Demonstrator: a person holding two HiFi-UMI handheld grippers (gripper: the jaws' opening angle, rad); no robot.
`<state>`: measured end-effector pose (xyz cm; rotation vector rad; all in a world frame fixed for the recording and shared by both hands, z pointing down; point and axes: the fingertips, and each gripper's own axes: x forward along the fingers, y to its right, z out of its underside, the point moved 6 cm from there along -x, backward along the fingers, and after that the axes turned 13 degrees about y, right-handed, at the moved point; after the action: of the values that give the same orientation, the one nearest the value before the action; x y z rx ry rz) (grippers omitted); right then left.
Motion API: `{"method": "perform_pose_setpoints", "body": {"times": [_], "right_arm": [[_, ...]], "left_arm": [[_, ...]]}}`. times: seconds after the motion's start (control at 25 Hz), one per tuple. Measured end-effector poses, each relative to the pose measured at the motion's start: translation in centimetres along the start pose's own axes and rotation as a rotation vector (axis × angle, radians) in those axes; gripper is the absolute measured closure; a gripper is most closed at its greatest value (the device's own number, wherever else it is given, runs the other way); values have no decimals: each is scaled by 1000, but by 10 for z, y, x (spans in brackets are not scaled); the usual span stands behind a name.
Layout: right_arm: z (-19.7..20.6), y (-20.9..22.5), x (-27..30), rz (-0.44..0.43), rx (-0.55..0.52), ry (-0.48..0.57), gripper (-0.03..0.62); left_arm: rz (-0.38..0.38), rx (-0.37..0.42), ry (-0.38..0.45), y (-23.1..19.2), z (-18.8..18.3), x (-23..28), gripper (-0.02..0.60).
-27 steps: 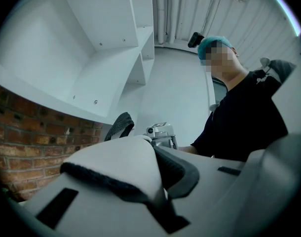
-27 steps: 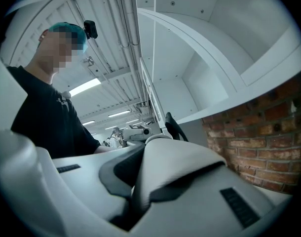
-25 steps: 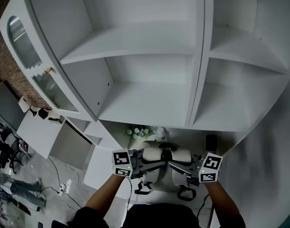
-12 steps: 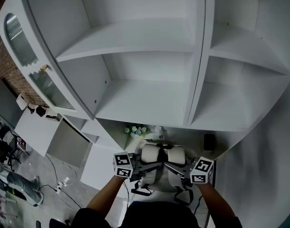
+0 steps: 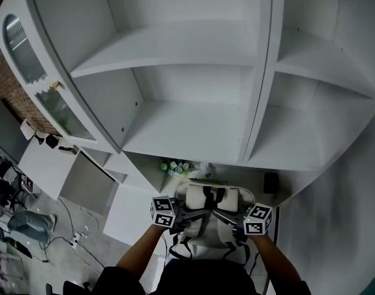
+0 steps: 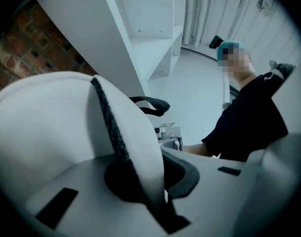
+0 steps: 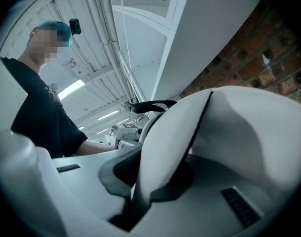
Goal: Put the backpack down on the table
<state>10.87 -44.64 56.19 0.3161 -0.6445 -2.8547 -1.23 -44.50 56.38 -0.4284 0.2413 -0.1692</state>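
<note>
A white backpack (image 5: 209, 226) with black-edged straps hangs close in front of the person, low in the head view. My left gripper (image 5: 197, 214) is shut on its left shoulder strap (image 6: 126, 132), the white webbing pinched between the jaws. On the other side, my right gripper (image 5: 222, 214) is shut on the right shoulder strap (image 7: 170, 147) in the same way. Both grippers point level toward each other across the pack's top. The white tabletop (image 5: 131, 209) lies under and to the left of the pack. Whether the pack's bottom touches it is hidden.
A tall white shelf unit (image 5: 193, 121) with bare shelves fills the view ahead. Small bottles (image 5: 177, 167) and a black object (image 5: 270, 182) stand at the back of the table. Cables, desks and a person's legs show on the floor (image 5: 27, 226) at left.
Both grippers and the backpack have sunk and come nearer the person's body. The grippers have drawn slightly closer together and rolled a little. Both grips have held.
</note>
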Motion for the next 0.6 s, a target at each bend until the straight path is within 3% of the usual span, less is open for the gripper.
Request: {"method": "perform_pose_setpoints", "body": {"times": [0.4,0.6], "right_arm": [[10,10,-4,16,24,-8,548],[7,15,-6,77,33,15,536]], "left_arm": [[-19,-20,-3,-8,13,1,539],[-42,-38,5,-12,14,0,537]]}}
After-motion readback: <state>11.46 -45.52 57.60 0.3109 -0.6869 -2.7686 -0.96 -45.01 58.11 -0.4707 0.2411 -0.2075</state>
